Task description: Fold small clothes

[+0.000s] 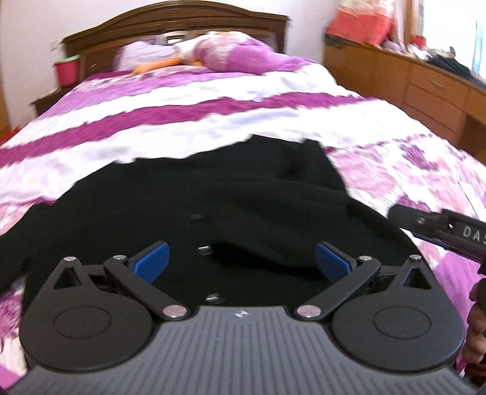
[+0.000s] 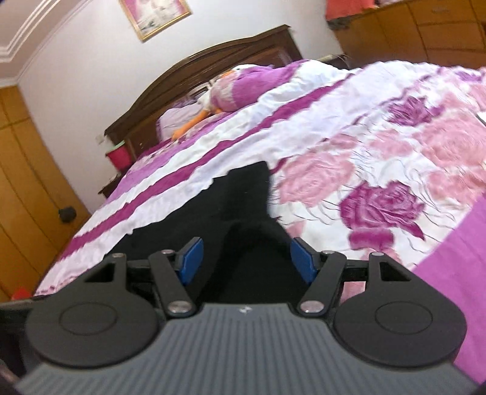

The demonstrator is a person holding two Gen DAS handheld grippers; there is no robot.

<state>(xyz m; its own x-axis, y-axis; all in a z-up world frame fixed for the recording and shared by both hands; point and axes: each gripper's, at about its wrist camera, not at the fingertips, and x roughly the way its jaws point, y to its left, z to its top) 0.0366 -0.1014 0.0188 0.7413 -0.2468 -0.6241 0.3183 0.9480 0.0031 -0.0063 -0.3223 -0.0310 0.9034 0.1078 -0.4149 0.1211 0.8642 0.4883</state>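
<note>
Home bedroom: a bed with floral purple bedspread (image 1: 212, 103), carved wooden headboard (image 1: 170, 24), pillow (image 1: 240, 54), and wooden dresser (image 1: 404, 82).

The garment (image 1: 212, 197) lies on the bed (image 1: 182, 127), pillows (image 1: 231, 54) behind.

Left gripper (image 1: 241, 258): jaws spread wide, blue pads facing inward, nothing between them. Right gripper (image 2: 244, 258): jaws likewise apart, tilted to one side; its body shows at the left view's right edge.
</note>
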